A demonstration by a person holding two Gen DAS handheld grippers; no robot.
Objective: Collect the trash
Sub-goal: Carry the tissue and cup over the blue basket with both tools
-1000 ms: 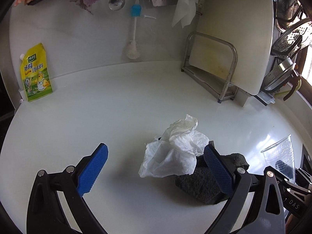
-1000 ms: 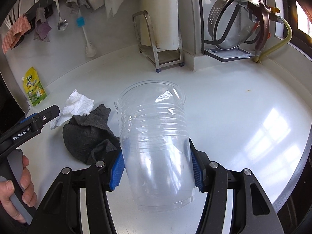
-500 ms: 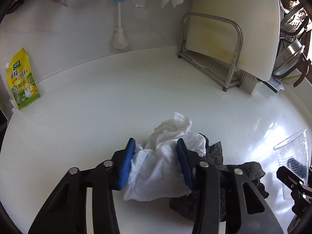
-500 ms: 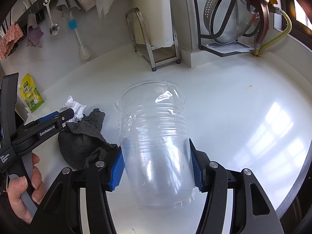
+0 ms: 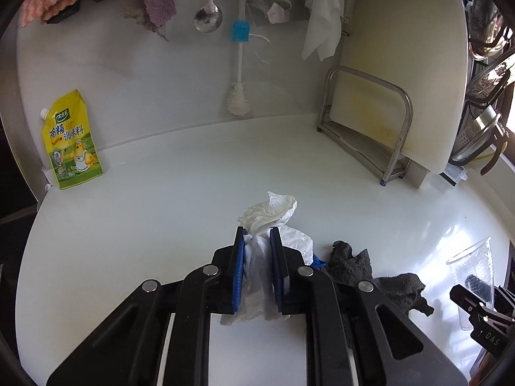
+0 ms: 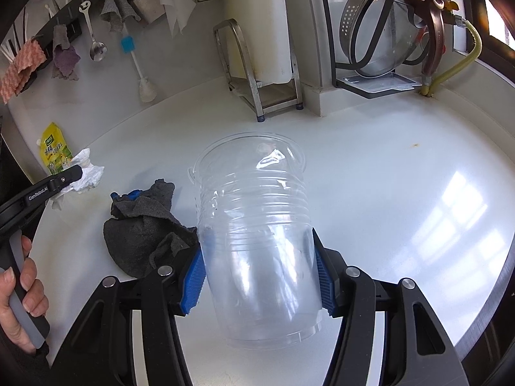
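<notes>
Tissue (image 5: 257, 257) sits clamped in the left gripper (image 5: 257, 241), its lower part hidden between the pads; the right gripper (image 6: 257, 276) grasps a clear cup (image 6: 254, 225), which hides part of the grey rag (image 6: 141, 231).

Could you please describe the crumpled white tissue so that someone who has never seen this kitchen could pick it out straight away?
Start at the white countertop, in front of the metal rack holding the cutting board. The crumpled white tissue is pinched in the left hand-held gripper, left of the dark grey cloth. Unlike the flat white tissue hanging on the wall, it is wadded up.
</notes>
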